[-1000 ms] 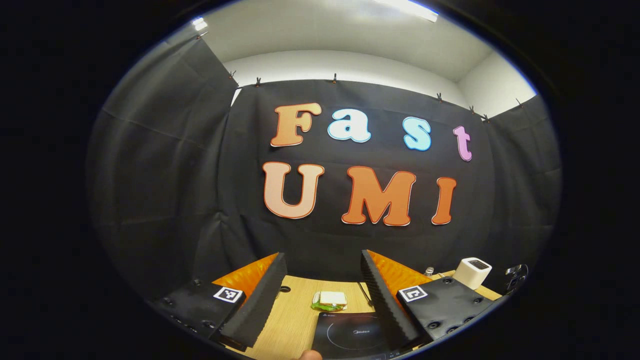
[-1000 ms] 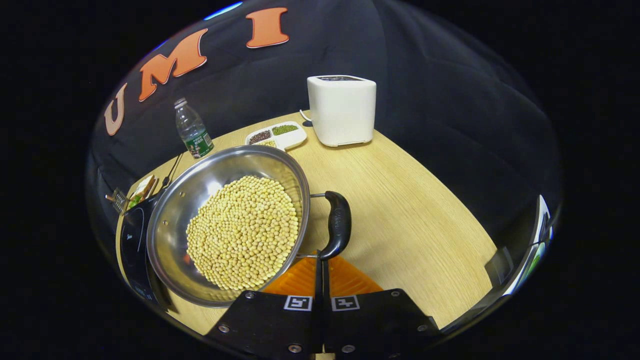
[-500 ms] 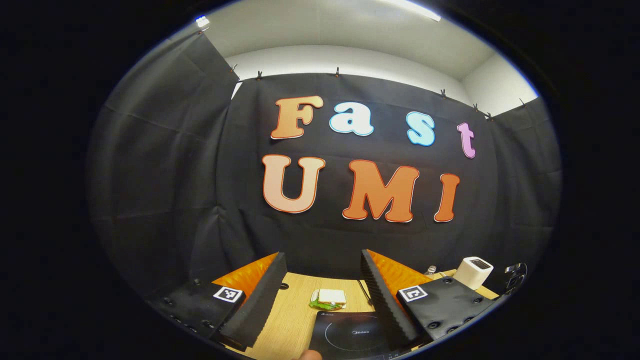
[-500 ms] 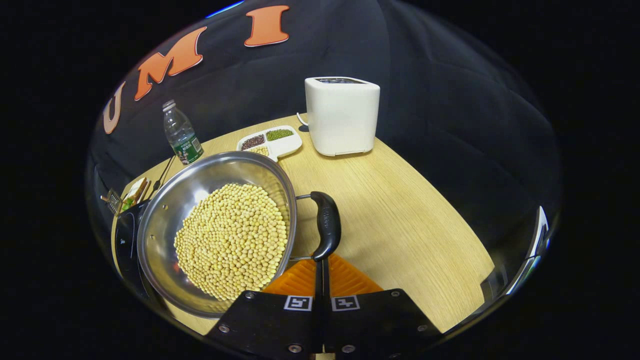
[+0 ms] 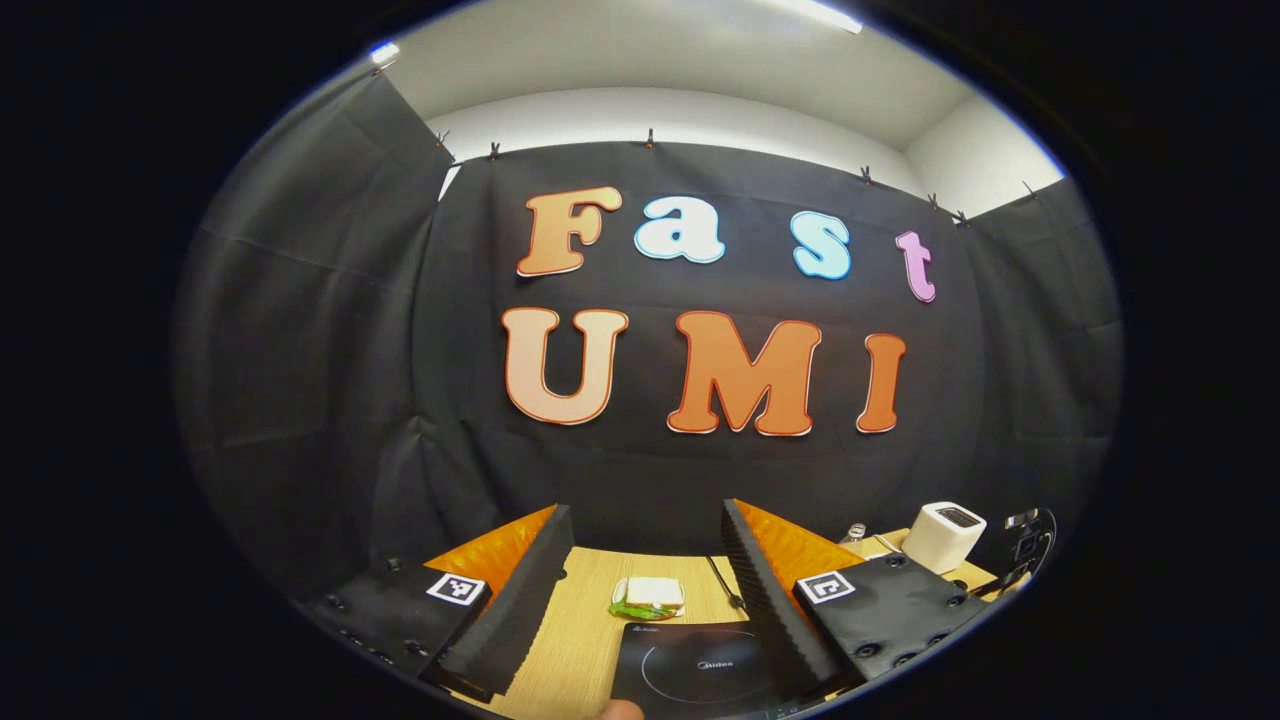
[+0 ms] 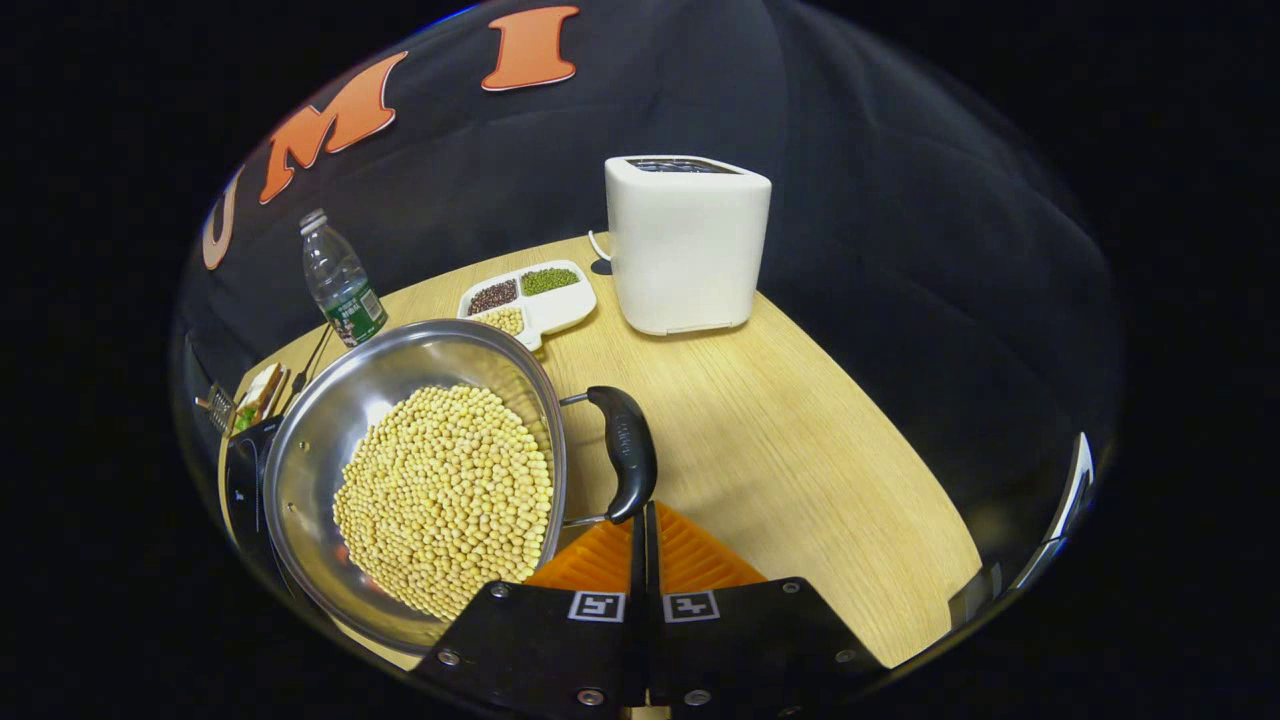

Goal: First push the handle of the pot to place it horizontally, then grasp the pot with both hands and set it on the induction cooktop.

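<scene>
Staged recording booth, black cloth walls clipped up, wooden table with toaster, cooktop

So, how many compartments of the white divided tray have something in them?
3. In the white divided tray, one compartment at the back left holds dark beans, one at the back right holds green beans, and one nearest the pot holds pale beans. The pot's rim may hide more.

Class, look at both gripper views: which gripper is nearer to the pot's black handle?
Right. The right gripper, fingers closed together, has its tips right at the near end of the pot's black handle. The left gripper is open, raised above the induction cooktop, facing the booth wall.
</scene>
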`<state>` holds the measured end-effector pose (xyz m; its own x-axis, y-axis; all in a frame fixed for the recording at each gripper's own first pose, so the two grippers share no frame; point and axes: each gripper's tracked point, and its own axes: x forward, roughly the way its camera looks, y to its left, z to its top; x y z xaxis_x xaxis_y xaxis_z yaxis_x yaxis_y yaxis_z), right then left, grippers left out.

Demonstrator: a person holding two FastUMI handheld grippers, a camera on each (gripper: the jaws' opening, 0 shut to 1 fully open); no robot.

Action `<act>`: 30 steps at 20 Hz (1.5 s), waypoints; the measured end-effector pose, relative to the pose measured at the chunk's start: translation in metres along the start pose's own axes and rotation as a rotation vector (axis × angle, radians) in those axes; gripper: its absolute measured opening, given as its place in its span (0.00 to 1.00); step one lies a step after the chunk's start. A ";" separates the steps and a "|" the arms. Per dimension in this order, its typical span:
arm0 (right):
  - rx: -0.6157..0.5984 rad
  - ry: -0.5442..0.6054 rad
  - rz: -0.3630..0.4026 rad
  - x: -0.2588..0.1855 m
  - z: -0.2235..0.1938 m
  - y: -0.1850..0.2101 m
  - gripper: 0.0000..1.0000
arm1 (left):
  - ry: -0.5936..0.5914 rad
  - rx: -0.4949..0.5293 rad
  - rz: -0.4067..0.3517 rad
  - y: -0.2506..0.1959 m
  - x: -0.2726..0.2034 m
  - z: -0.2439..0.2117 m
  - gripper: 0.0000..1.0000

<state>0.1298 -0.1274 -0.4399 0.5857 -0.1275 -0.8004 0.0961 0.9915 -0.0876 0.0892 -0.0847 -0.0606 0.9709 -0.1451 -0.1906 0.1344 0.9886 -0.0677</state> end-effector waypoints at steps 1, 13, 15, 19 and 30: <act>0.001 0.000 0.001 0.003 0.003 0.000 0.00 | 0.010 0.001 -0.006 -0.005 0.002 -0.005 0.98; 0.011 -0.037 0.003 -0.020 0.024 -0.015 0.00 | 0.202 -0.085 -0.120 -0.111 0.062 -0.124 0.98; 0.021 -0.065 0.010 -0.029 0.032 -0.016 0.00 | 0.261 -0.098 -0.157 -0.147 0.072 -0.157 0.98; 0.027 -0.118 0.054 -0.039 0.047 -0.008 0.01 | 0.421 -0.116 -0.262 -0.227 0.075 -0.232 0.98; -0.083 -0.250 0.122 -0.017 0.076 0.019 0.69 | 0.612 -0.030 -0.275 -0.310 0.109 -0.352 0.99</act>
<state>0.1833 -0.1083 -0.3828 0.7698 0.0004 -0.6383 -0.0471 0.9973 -0.0562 0.0836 -0.4208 -0.4050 0.6134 -0.3965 -0.6830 0.3461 0.9123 -0.2188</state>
